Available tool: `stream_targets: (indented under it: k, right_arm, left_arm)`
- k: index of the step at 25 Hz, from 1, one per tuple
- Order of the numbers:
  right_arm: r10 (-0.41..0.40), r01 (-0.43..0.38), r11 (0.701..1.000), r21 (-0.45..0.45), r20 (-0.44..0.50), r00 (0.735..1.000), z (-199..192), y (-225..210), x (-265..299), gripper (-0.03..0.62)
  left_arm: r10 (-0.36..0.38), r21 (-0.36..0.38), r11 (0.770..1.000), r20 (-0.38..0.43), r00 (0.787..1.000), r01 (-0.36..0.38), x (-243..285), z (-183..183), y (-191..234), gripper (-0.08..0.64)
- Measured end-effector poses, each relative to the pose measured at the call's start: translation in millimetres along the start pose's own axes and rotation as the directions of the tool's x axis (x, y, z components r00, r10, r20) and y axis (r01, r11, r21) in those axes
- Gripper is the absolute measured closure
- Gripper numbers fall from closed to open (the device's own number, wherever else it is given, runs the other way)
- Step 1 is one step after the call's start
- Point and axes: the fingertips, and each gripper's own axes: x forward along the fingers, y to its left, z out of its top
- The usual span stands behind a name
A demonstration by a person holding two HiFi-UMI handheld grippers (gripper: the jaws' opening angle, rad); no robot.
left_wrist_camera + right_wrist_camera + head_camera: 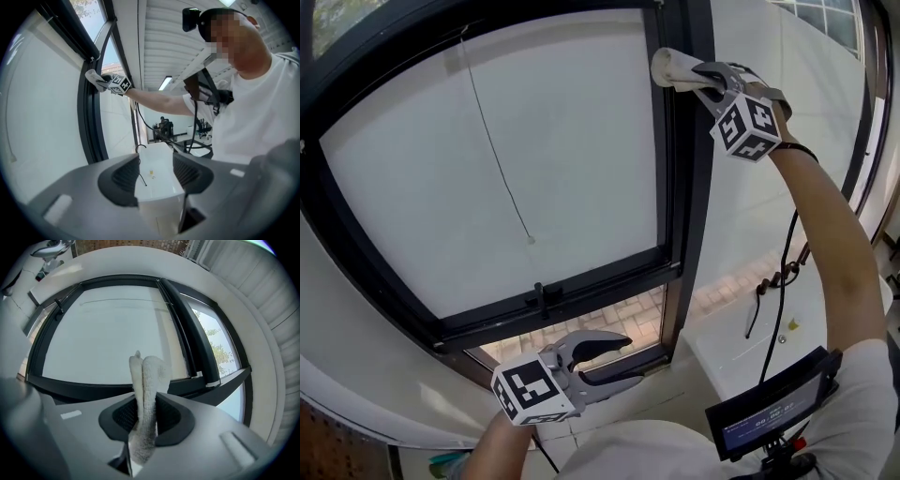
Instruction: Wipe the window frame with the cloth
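1. The right gripper is held high, and its jaws are closed tightly on the folded white cloth, so that the cloth cannot slip out during rubbing.
2. The cloth sticks out past the jaws. Its free end lies at the upper part of the dark vertical bar of the window frame. How firmly it presses there, I cannot tell.
3. The person's arm is stretched far up, because this part of the frame is high above.
4. The left gripper is low, near the bottom corner of the frame. Its jaws are apart and nothing is between them; through the gap only a white ledge shows, far behind.
5. I think the left gripper is simply kept out of the way, as one gripper is enough for this wiping.
6. In my judgement the wiping is at the top of the bar, and the long part below is not yet done.
7. The next move calls for sliding down along the bar, with only the soft cloth touching it and not the hard jaw tips.
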Motion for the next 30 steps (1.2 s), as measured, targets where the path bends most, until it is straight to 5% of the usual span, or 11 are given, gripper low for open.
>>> stream_targets:
  k: [18, 30]
  right_arm:
    - [0.177, -0.177, 0.980, 0.090, 0.010, 0.984, -23, 183, -27, 0.520]
    - [0.349, -0.342, 0.920, 0.192, -0.006, 0.937, -41, 364, -50, 0.520]
  left_arm:
    - [0.038, -0.053, 0.998, -0.025, 0.999, -0.039, -8, -8, 2, 0.318]
    - [0.075, -0.104, 0.991, -0.038, 0.996, -0.078, -14, -28, 29, 0.318]
